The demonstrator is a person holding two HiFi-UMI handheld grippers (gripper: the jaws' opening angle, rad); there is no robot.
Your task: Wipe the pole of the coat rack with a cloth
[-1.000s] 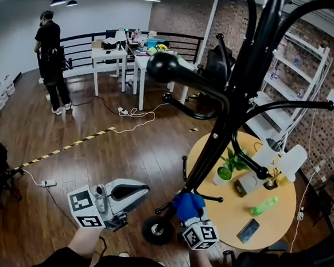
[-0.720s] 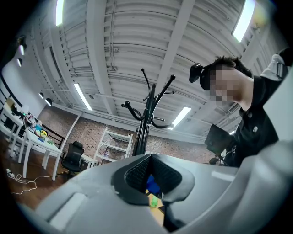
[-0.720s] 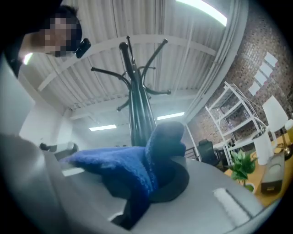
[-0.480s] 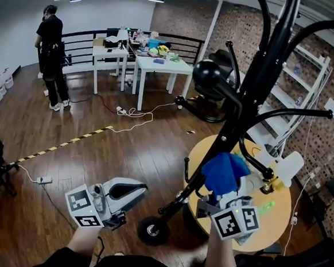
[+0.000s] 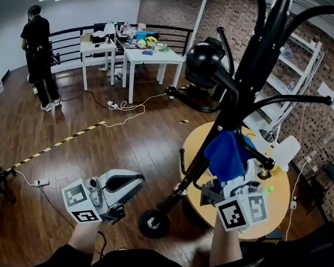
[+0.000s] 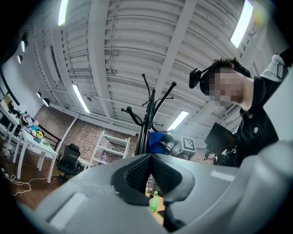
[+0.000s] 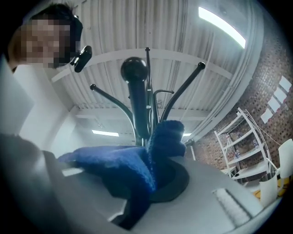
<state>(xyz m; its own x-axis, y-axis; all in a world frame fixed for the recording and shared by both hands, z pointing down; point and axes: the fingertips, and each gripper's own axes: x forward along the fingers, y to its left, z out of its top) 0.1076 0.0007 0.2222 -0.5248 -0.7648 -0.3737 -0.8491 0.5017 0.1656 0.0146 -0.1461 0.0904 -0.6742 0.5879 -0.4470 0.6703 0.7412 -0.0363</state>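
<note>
- Nearest the head camera, low left: holding left gripper (image 5: pixel 134 185) out over the wood floor (image 5: pixel 115 132), touching nothing.
- Pressing its jaws together, pads (image 6: pixel 136 172) meeting at the tip; clenched on nothing.
- Low right, higher up: holding right gripper (image 5: pixel 229 181) tilted upward, marker cube (image 5: pixel 242 211) facing the head camera.
- Clamping blue cloth (image 7: pixel 132 167) hard in those jaws; bunching most of it over one jaw, poking one lobe up past the tips.
- Laying that cloth against the right side of the coat rack pole (image 5: pixel 240 98), on the lower half, below the branching arms (image 5: pixel 296 101); looking like contact in the head view, overlapping the pole in the right gripper view.
- Just beyond: seeing the black base (image 5: pixel 150 222) down on the floor, between the two grippers.
- Behind the right gripper: spotting a round wooden table (image 5: pixel 273 216) carrying a green bottle (image 5: pixel 265 190).
- Up the pole: noting one ball-tipped hook (image 5: pixel 203 58) jutting toward the camera.
- Farther right: seeing white shelving (image 5: pixel 301 77).
- Far back: spotting white tables (image 5: pixel 153 57) loaded with clutter, striped tape (image 5: pixel 56 145) crossing the floor, a person in black (image 5: pixel 38 51) standing by the railing (image 5: pixel 70 42), back turned.
</note>
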